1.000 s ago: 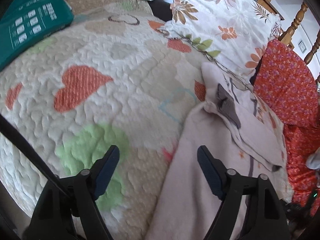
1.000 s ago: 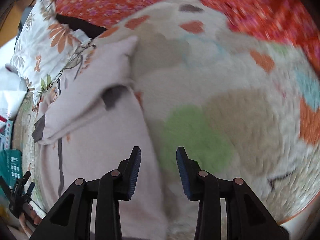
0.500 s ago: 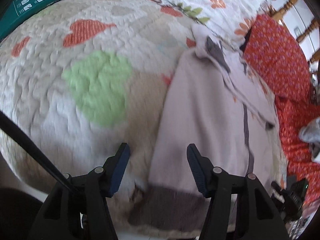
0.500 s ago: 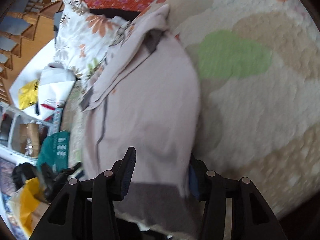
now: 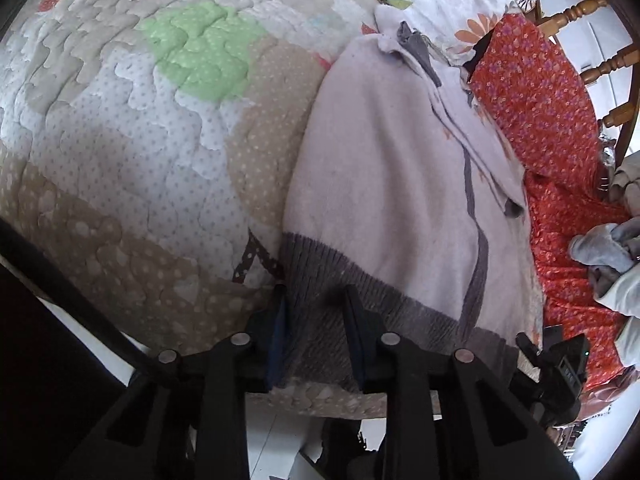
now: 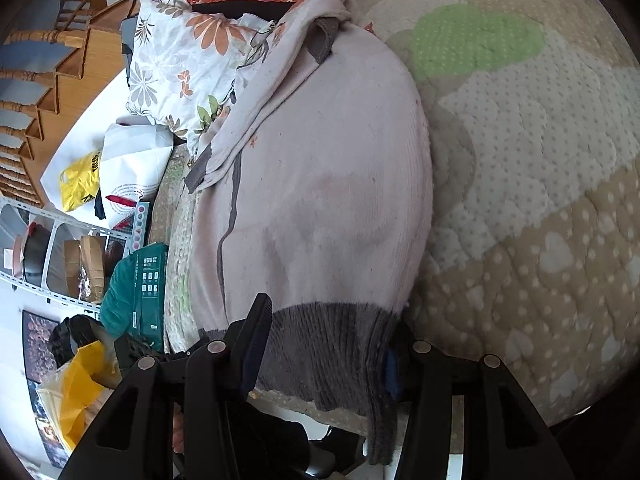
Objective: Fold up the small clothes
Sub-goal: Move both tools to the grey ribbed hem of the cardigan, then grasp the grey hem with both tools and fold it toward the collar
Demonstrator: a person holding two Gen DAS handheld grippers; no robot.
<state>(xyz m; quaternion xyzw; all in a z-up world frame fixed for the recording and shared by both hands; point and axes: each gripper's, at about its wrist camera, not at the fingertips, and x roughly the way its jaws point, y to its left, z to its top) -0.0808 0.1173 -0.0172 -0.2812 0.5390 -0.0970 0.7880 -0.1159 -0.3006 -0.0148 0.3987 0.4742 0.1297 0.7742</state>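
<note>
**Both tongs at the hem, grip not yet sure**

Both tongs have come down from the quilt to the sweater's grey hem at the bed edge. Left tongs (image 5: 316,332) are closing narrow on the hem (image 5: 360,300). Right tongs (image 6: 324,356) straddle it half wide, not pressing. Pale sweater (image 6: 328,184) lies flat on the quilt (image 5: 120,140). If only one side grips, lifting may twist the fold.

The sweater (image 5: 384,184) is made of soft, matt knit cloth, pale pink, and its grey hem (image 5: 320,280) is knitted in coarse ribs. The quilt (image 5: 132,128) under it is stitched cotton, puffy and matt. The pillow (image 6: 188,68) is covered by smooth printed cloth. The chair rails (image 5: 576,8) are seen as turned, varnished wood. The gripper fingers (image 6: 256,340) look like matt black plastic.
</note>
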